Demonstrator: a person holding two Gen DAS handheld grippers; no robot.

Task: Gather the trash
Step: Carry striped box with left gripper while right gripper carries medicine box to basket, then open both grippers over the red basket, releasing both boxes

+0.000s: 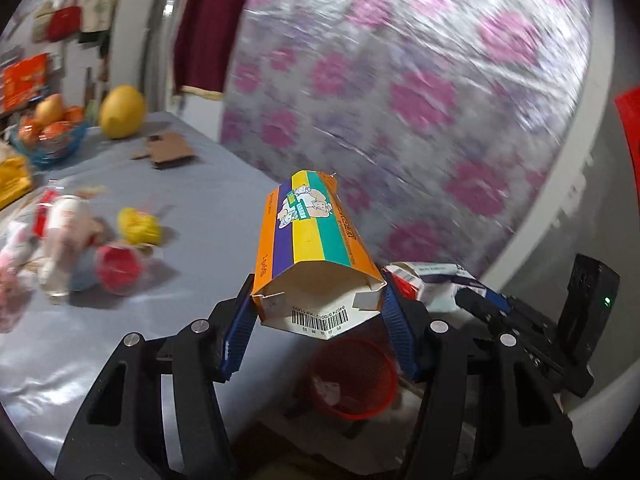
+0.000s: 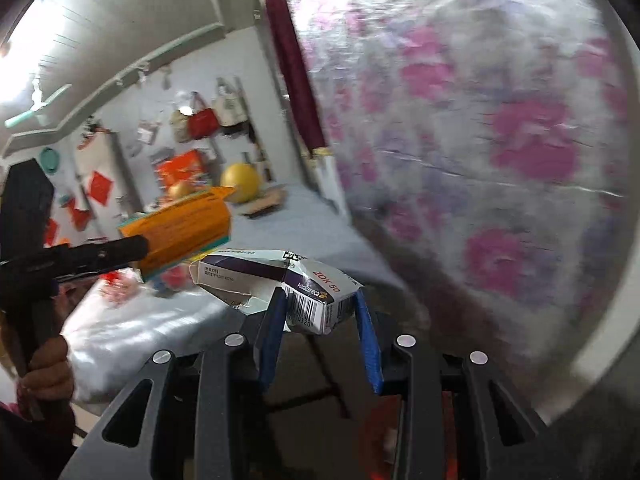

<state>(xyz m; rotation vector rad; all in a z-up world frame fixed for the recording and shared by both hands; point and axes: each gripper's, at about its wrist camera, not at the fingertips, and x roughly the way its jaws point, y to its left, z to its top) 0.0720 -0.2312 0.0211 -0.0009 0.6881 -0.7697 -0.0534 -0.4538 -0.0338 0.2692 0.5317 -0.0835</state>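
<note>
A worktop (image 1: 120, 336) covered in a grey-blue sheet is seen. At its far edge a yellow round fruit (image 1: 122, 111), a blue bowl of fruit (image 1: 50, 132) and cardboard scraps (image 1: 168, 151) are laid; nearer, a yellow crumpled wrapper (image 1: 139, 226), a red cup (image 1: 118, 269) and white packaging (image 1: 60, 236) are scattered.

Striped carton (image 1: 310, 240): printed cardboard, slight sheen outside, matt white inside. Medicine box (image 2: 296, 286): thin white card, crumpled and torn. Left gripper (image 1: 316, 304) and right gripper (image 2: 320, 312): matt black plastic with ribbed blue pads and bright metal pins. Wastebasket (image 1: 352, 376): red plastic mesh. Table cover (image 1: 120, 320): grey, glossy. Scrap (image 1: 170, 152): brown matt cardboard.
</note>
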